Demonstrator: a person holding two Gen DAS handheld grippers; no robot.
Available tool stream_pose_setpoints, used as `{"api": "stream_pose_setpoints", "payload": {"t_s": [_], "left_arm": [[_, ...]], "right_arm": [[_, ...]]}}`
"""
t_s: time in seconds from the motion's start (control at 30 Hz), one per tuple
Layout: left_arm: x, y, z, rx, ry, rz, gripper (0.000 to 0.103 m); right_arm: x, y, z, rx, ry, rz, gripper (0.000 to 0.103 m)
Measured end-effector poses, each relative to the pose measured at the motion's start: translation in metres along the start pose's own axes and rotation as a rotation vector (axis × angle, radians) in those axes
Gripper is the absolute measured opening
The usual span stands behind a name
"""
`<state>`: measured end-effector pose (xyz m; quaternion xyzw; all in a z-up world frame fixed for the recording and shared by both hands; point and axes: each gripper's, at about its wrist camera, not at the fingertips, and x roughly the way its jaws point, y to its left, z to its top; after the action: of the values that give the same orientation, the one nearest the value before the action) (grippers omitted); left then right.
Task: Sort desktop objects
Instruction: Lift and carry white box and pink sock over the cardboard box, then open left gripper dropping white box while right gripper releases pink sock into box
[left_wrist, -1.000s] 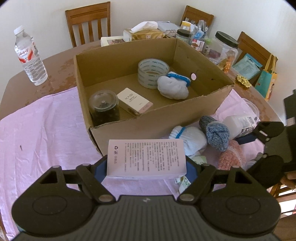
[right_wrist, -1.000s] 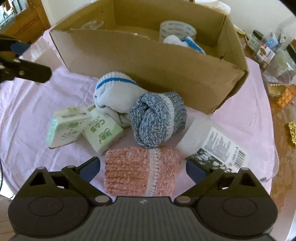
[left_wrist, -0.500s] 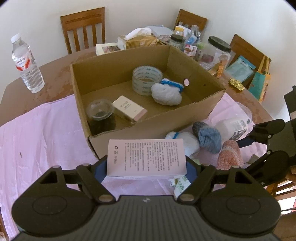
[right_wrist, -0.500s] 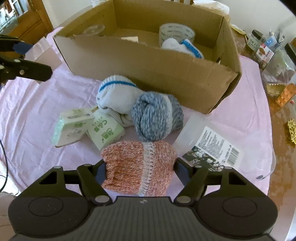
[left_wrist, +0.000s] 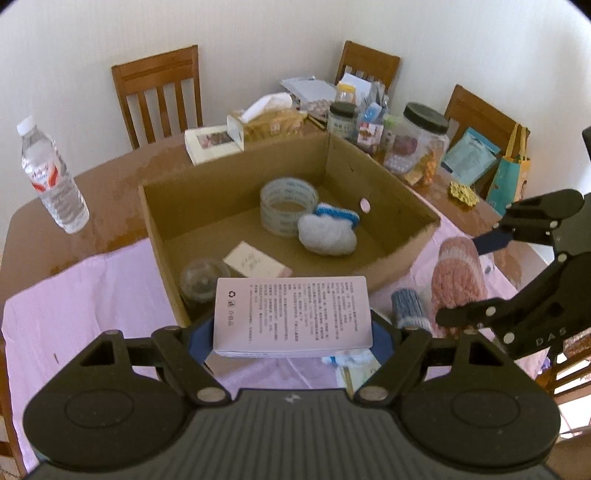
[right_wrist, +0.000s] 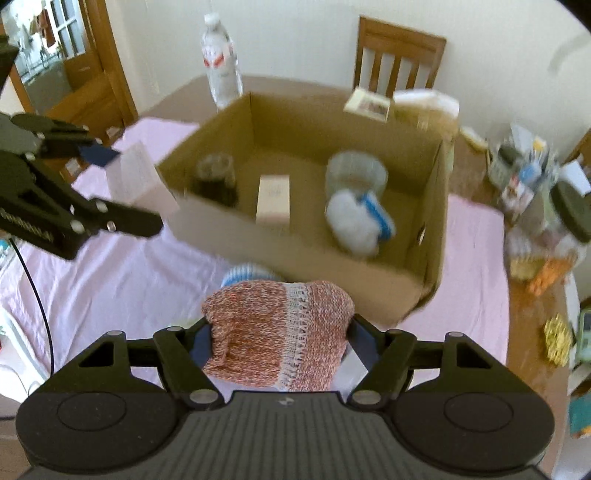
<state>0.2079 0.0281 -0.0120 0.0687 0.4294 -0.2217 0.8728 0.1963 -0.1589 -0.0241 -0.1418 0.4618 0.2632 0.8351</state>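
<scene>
The left gripper (left_wrist: 291, 328) has its jaws closed on a white printed carton (left_wrist: 291, 315), held flat and clear of the desk, just in front of the near wall of the open cardboard box (left_wrist: 402, 236). The right gripper (right_wrist: 277, 343) has its jaws clamped on a rolled orange-pink knitted sock (right_wrist: 277, 332), lifted off the pink cloth (right_wrist: 110, 280) that covers the near half of the wooden desk (left_wrist: 110, 184). Seen from the left wrist, that sock hangs just to the right of the box's near right corner. Inside the box lie a roll of clear tape (left_wrist: 288, 201), a white sock roll with a blue cuff (left_wrist: 328, 234) touching it, a small cream box (left_wrist: 255, 260) and a dark jar with a clear lid (left_wrist: 203, 282) in the near left corner. On the cloth beside the box rest a blue-grey sock roll (left_wrist: 408, 308) and another white sock roll with a blue stripe (right_wrist: 247, 275). A water bottle (left_wrist: 51, 181) stands upright on the bare desk, well left of the box.
</scene>
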Motion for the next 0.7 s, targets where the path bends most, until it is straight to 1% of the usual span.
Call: {"api": "stream_pose_setpoints", "payload": {"t_s": [0.2, 0.37, 0.5, 0.7], "left_arm": [[0.004, 0.010, 0.025, 0.006, -0.035, 0.012, 0.081], [0.014, 0.022, 0.046, -0.002, -0.050, 0.021, 0.081], [0.027, 0.031, 0.059, 0.000, -0.053, 0.035, 0.081], [0.047, 0.044, 0.074, -0.008, -0.039, 0.034, 0.081]], "right_arm": [[-0.006, -0.006, 0.033, -0.028, -0.073, -0.012, 0.078], [0.001, -0.008, 0.058, -0.057, -0.109, -0.017, 0.078], [0.011, -0.012, 0.073, -0.066, -0.109, -0.018, 0.078], [0.030, -0.017, 0.087, -0.059, -0.092, -0.003, 0.078]]}}
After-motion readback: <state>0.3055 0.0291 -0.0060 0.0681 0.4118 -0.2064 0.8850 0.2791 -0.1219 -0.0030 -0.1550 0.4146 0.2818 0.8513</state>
